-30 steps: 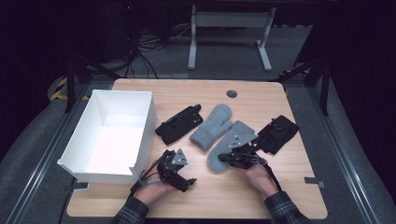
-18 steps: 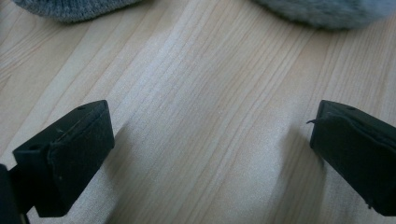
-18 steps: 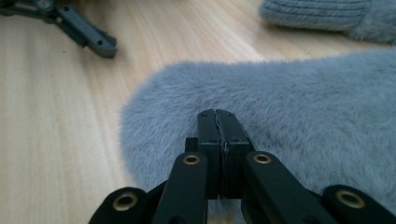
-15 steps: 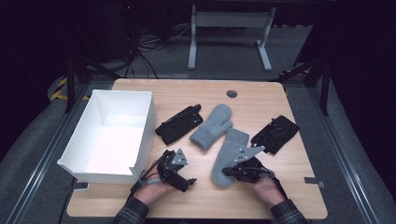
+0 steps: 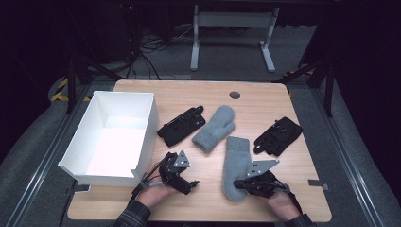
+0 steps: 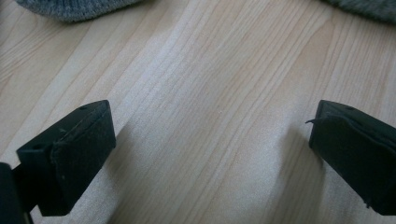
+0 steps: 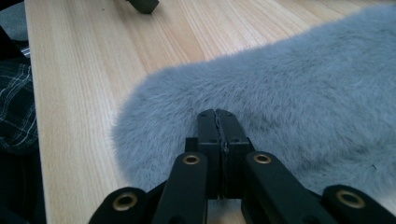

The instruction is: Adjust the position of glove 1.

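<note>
Here the right hand-held gripper (image 5: 239, 184) is clenched at the near end of a grey fleece mitten (image 5: 236, 165). In the right gripper view its two black jaws stand pressed flat together, their tips (image 7: 219, 116) sunk in the mitten's (image 7: 289, 107) pile; whether a fold of the fabric is pinched between them cannot be told.

Taking the open white box (image 5: 144, 120) at the left of the wooden surface (image 5: 265, 97) as the landmark, this mitten lies well to the right of it, lengthwise towards the person, its near end close to the surface's front edge. A second grey mitten (image 5: 215, 127) lies between the box and the first, slightly farther back, slanted with its thumb to the right, just apart from the first one. A black glove (image 5: 182, 125) lies just beside the box's right wall, between the box and the second mitten. Another black glove (image 5: 278, 136) lies farthest from the box, near the surface's right side, just beside the gripped mitten's far end.

The left hand-held gripper (image 5: 188, 184) rests at the box's near right corner, in the person's left hand (image 5: 153, 191). It is released: in the left gripper view its jaws stand wide apart over bare wood (image 6: 210, 116), with nothing between them.
</note>
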Demonstrator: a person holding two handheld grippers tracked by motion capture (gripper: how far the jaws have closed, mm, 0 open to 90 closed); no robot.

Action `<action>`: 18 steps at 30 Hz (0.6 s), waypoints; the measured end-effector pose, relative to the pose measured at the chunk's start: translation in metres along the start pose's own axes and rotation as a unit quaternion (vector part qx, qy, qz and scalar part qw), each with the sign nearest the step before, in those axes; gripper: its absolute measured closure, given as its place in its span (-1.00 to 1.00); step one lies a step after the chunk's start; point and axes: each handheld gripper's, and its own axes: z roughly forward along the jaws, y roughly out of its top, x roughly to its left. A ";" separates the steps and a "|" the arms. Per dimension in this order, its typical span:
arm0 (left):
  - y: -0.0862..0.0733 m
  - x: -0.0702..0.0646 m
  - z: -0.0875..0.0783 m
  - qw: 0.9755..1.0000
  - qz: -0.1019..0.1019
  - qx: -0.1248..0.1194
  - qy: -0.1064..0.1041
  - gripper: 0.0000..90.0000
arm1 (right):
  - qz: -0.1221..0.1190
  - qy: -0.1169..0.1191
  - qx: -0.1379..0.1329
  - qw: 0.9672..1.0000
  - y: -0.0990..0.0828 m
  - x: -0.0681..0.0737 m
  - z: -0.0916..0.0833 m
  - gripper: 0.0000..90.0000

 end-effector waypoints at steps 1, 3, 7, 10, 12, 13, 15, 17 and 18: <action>0.002 0.000 -0.002 1.000 -0.005 0.008 0.004 -0.88 | -0.001 -0.001 -0.003 1.000 0.000 0.000 -0.001 0.99; 0.003 0.000 -0.003 1.000 -0.008 0.011 0.007 -0.80 | -0.001 -0.002 -0.011 1.000 0.000 0.000 -0.005 0.97; 0.008 -0.001 -0.011 1.000 -0.011 0.019 -0.002 -0.21 | 0.004 -0.024 -0.034 0.999 0.004 -0.006 -0.015 0.98; 0.012 -0.004 -0.012 0.999 -0.009 0.023 -0.029 0.34 | 0.017 -0.050 -0.039 0.998 0.008 -0.020 -0.019 1.00; 0.013 -0.005 -0.012 0.999 -0.009 0.022 -0.038 0.46 | 0.023 -0.053 -0.043 0.997 0.009 -0.024 -0.019 1.00; 0.015 -0.006 -0.011 0.999 -0.010 0.021 -0.047 0.60 | 0.029 -0.060 -0.045 0.997 0.011 -0.031 -0.020 1.00; 0.019 -0.008 -0.010 0.998 -0.008 0.022 -0.060 0.82 | 0.041 -0.074 -0.050 0.995 0.015 -0.042 -0.021 1.00; 0.024 -0.009 -0.007 0.997 -0.005 0.018 -0.075 0.94 | 0.050 -0.083 -0.054 0.994 0.017 -0.053 -0.022 1.00; 0.027 -0.010 -0.005 0.997 -0.002 0.018 -0.081 0.98 | 0.056 -0.089 -0.055 0.993 0.018 -0.059 -0.022 1.00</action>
